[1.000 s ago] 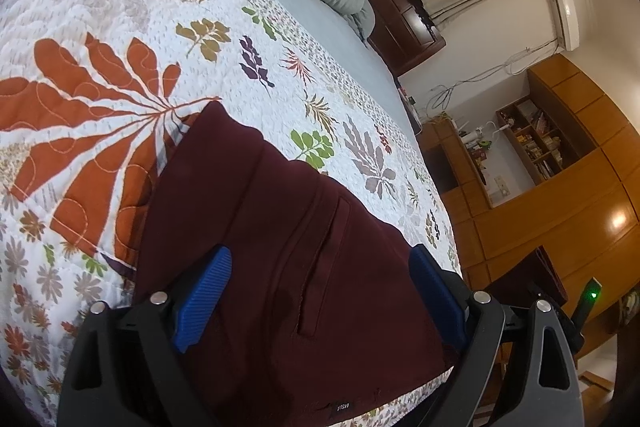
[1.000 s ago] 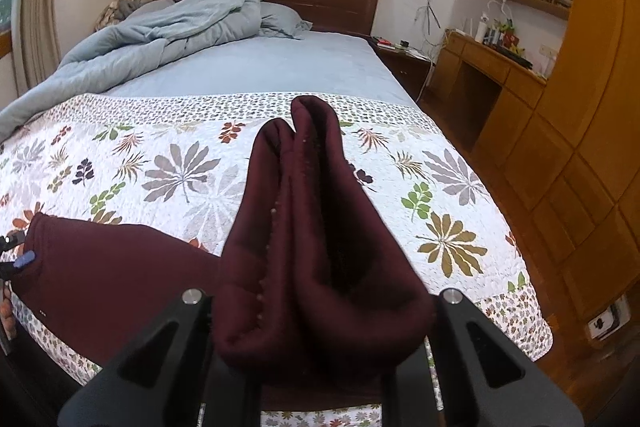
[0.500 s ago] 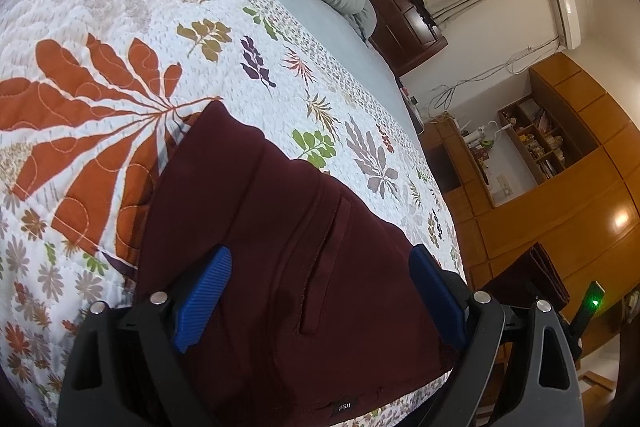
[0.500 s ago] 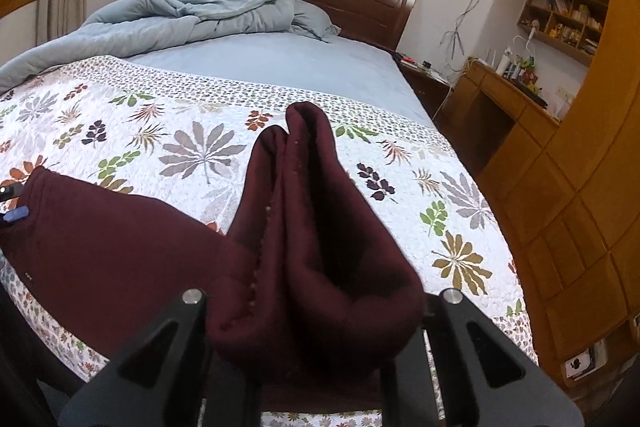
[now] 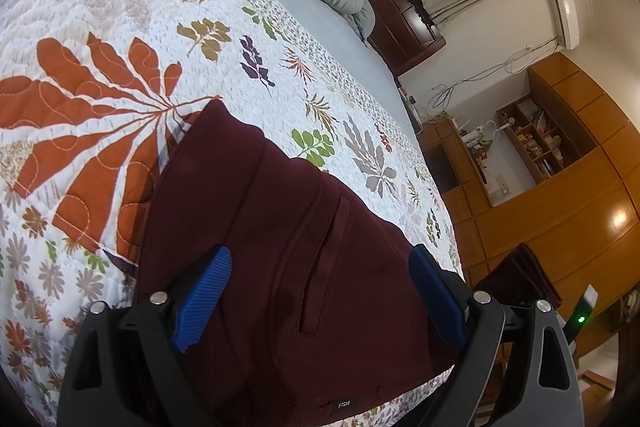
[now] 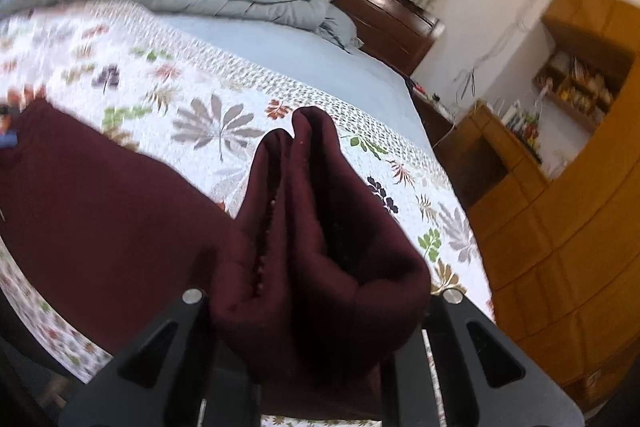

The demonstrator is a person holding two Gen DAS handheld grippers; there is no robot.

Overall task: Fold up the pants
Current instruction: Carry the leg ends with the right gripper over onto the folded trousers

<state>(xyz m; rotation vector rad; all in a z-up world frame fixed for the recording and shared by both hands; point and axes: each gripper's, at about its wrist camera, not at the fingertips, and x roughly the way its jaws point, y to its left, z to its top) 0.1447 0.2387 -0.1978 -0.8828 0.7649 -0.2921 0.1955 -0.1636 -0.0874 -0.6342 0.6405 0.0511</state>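
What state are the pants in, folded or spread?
Partly folded. The pants lie flat on the quilt at the left gripper; the right gripper holds the other end bunched and lifted.

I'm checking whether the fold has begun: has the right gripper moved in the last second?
Yes. The right gripper, shut on the bunched pants, has swung: the headboard slid from top centre rightward and the bed now sits tilted, blurred by motion.

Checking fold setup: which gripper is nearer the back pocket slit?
Left. Left gripper straddles the pants' back pocket slit, open; right gripper clamps the bunched legs further along.
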